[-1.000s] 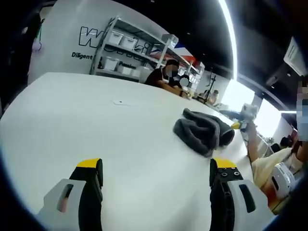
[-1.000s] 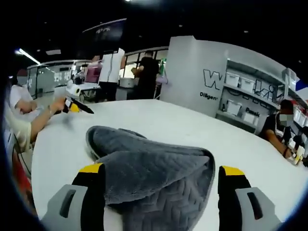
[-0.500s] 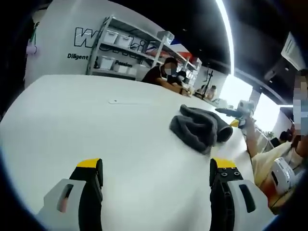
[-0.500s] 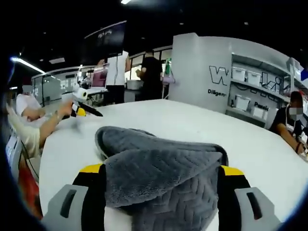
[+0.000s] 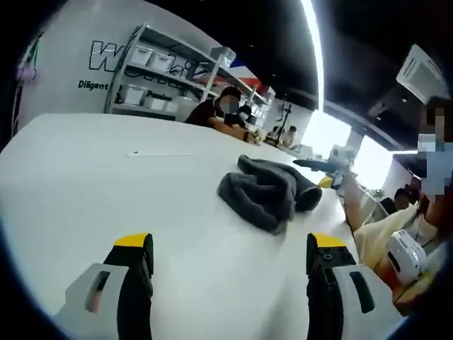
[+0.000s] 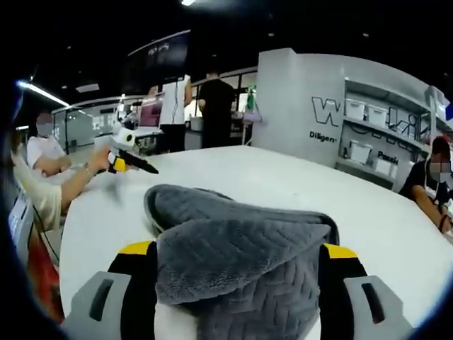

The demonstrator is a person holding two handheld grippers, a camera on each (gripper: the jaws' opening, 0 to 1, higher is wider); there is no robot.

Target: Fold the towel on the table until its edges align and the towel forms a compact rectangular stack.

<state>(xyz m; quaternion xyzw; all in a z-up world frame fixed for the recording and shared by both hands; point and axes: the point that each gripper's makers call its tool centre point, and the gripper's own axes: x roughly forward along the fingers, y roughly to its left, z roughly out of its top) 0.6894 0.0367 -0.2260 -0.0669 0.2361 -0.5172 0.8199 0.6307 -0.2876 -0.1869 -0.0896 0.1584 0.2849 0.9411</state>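
Observation:
A dark grey quilted towel lies crumpled in a loose heap on the white table. My left gripper is open, well short of the towel, with bare table between its jaws. My right gripper is open too. The towel bulges up between its two yellow-tipped jaws and covers the gap. Just behind the towel in the left gripper view, a hand holds the other gripper. At the left table edge in the right gripper view, a hand holds a gripper.
Shelves with white bins stand by a lettered wall. A person sits at the far table edge. Another person sits close on the right. People stand beyond the table. A small mark lies on the table.
The right gripper has come closer to the towel, which now fills the space between its jaws. The left gripper view has swung, so the towel sits further left in it.

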